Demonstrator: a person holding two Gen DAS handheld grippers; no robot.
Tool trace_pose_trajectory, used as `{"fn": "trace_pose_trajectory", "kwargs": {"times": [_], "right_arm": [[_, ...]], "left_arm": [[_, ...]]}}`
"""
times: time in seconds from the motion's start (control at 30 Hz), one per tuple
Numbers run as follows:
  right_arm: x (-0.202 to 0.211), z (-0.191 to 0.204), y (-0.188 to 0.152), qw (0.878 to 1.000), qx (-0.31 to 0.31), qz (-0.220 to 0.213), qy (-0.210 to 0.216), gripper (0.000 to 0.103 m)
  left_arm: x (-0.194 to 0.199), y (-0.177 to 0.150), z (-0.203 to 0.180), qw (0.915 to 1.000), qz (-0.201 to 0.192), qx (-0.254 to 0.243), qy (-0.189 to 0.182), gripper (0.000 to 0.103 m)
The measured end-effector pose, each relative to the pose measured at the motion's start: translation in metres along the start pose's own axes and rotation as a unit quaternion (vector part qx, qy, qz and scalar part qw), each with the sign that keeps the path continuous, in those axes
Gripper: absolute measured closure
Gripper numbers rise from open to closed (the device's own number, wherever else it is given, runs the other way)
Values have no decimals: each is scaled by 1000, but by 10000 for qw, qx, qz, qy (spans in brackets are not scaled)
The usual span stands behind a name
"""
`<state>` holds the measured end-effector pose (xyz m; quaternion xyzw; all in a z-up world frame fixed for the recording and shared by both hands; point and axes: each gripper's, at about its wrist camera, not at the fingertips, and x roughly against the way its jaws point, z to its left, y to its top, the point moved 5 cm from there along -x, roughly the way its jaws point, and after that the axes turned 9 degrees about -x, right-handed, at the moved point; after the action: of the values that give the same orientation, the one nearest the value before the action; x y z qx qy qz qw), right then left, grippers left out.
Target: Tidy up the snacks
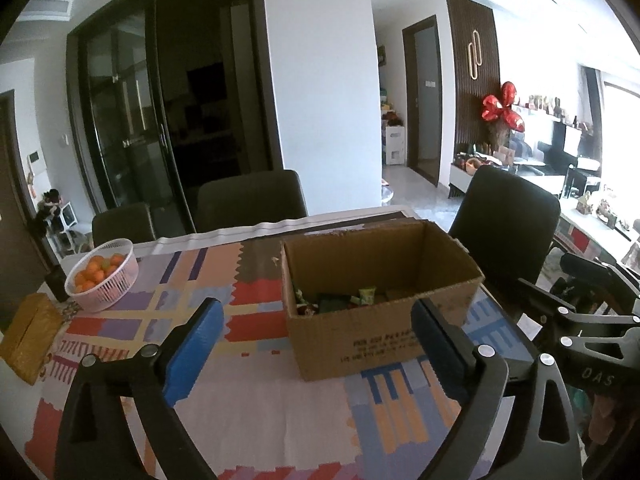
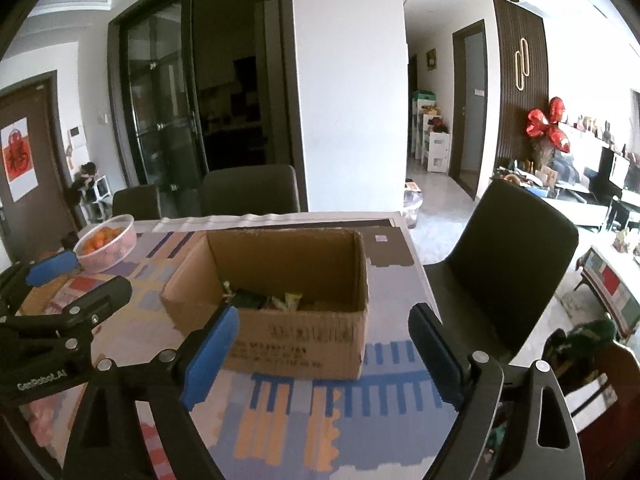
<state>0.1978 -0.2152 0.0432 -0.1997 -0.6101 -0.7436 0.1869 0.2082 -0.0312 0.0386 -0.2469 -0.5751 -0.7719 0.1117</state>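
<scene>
Both hand-held grippers [image 1: 316,330] [image 2: 324,338] (jaws wide, empty) just short of snack box [image 1: 384,320].

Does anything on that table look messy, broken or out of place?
Nothing much. The cardboard box stands upright with its snack packets lying loose inside, and its top edge looks a little ragged. The basket of oranges sits upright, nothing spilled.

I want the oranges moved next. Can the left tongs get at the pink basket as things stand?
Probably yes. The left tongs are open and empty, and the pink basket sits uncovered on the tablecloth to their left, apart from the cardboard box, with nothing between.
</scene>
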Motion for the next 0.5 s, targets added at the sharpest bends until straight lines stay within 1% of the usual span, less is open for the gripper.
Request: {"fn": "trace_pose_trajectory", "kwargs": {"times": [0.2,0.27,0.5], "right_arm": [[28,-5,-17,9999,25,-131,-49,13],[37,-6,-22,9999,35,-144,-56,13],[63,-8,-37,9998,42,-194,17,13]], "left_arm": [[30,-13,-6,9998,-205,-7,84,4],[40,-18,-8,9996,-255,10,96,1],[62,-31,-13,9996,-272,83,0,0]]}}
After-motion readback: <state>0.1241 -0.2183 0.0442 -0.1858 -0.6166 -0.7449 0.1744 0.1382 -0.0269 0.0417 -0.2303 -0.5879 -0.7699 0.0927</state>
